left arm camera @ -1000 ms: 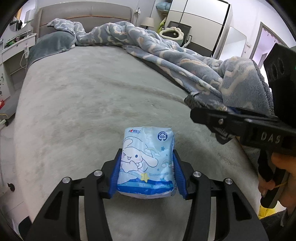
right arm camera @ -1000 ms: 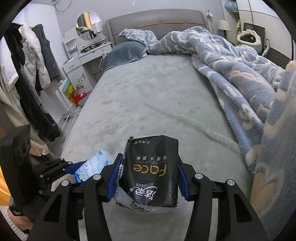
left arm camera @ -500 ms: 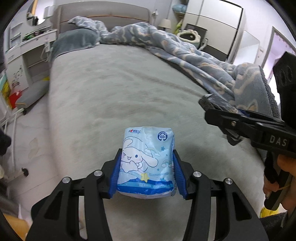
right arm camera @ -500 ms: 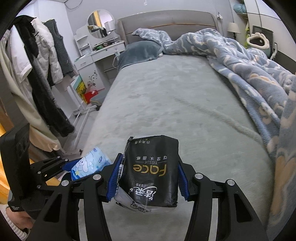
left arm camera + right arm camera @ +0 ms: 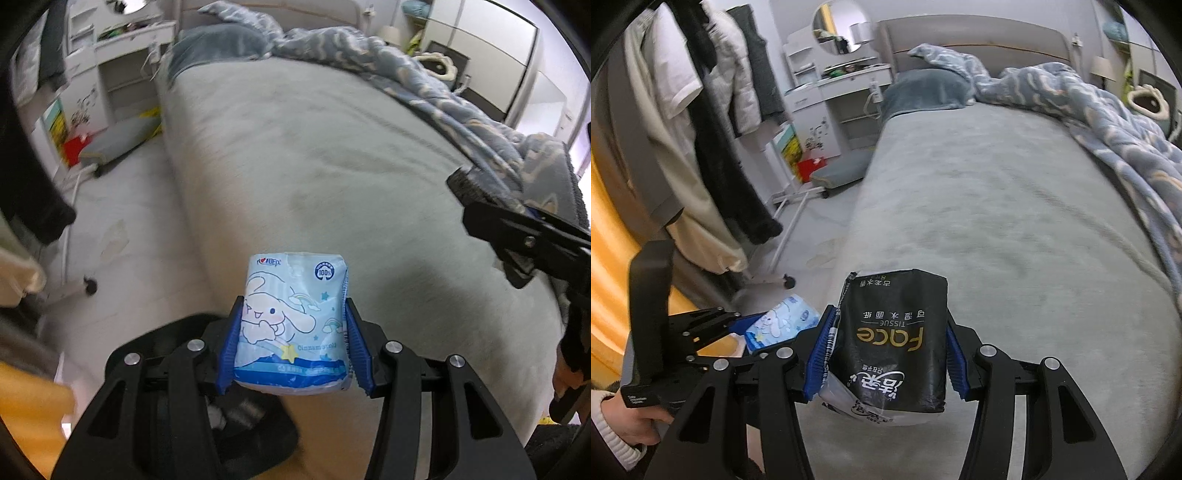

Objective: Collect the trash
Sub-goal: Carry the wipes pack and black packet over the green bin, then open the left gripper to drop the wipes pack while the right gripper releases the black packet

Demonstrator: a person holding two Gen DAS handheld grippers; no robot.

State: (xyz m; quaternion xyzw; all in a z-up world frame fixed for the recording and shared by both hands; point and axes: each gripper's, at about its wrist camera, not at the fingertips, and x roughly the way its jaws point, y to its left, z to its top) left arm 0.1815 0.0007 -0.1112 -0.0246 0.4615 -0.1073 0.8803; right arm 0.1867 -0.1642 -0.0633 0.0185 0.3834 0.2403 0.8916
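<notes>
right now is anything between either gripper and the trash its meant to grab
Nothing visible. The left gripper is already shut on the blue tissue pack, and the right gripper is shut on the black tissue pack. Both packs sit directly between the blue pads. No bin is in view.

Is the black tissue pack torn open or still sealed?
Torn open: black tissue pack shows a ragged flap at its upper left corner, clamped in the right gripper.

Black two-finger grippers, blue ribbed pads.
Silver screws showing on left gripper (image 5: 291,350) and right gripper (image 5: 886,360); white cuff peeking lower left.
</notes>
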